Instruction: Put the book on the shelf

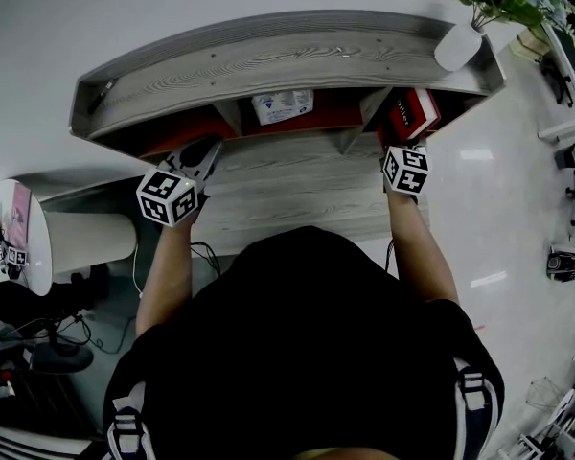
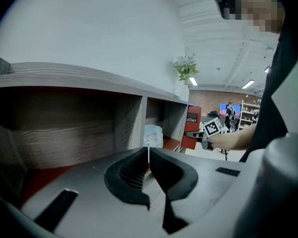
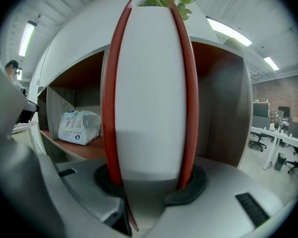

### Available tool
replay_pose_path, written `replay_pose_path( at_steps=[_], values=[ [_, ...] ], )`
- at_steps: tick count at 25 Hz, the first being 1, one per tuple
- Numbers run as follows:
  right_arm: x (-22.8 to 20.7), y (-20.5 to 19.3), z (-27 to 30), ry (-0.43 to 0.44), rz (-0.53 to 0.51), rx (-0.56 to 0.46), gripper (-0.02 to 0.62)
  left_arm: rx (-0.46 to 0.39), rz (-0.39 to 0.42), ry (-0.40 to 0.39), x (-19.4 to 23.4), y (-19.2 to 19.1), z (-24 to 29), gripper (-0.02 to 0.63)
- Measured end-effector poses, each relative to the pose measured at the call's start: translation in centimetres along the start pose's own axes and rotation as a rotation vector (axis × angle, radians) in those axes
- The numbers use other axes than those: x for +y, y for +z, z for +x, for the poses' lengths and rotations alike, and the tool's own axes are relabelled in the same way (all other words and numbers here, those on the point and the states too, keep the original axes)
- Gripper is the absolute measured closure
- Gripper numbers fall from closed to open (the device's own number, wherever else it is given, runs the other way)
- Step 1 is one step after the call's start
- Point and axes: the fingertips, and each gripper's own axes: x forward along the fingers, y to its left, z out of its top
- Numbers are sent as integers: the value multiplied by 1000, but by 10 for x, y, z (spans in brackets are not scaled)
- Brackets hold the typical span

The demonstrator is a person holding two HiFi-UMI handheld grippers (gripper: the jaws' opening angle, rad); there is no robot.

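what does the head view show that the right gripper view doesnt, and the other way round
Only the head view: the white vase on the shelf top, the person's arms, and a round table at far left.
Only the right gripper view: the red book's white page edge, upright and clamped in the right gripper, plus office desks at far right.
Both: the book at the shelf's right compartment, and the white packet in the middle one.
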Motion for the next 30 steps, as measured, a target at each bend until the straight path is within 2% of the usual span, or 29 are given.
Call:
replay_pose_path(
  at_steps=[30],
  values=[
    [4, 8, 29, -35, -4, -16, 430, 12, -26, 8, 20, -8, 7, 580]
  ],
)
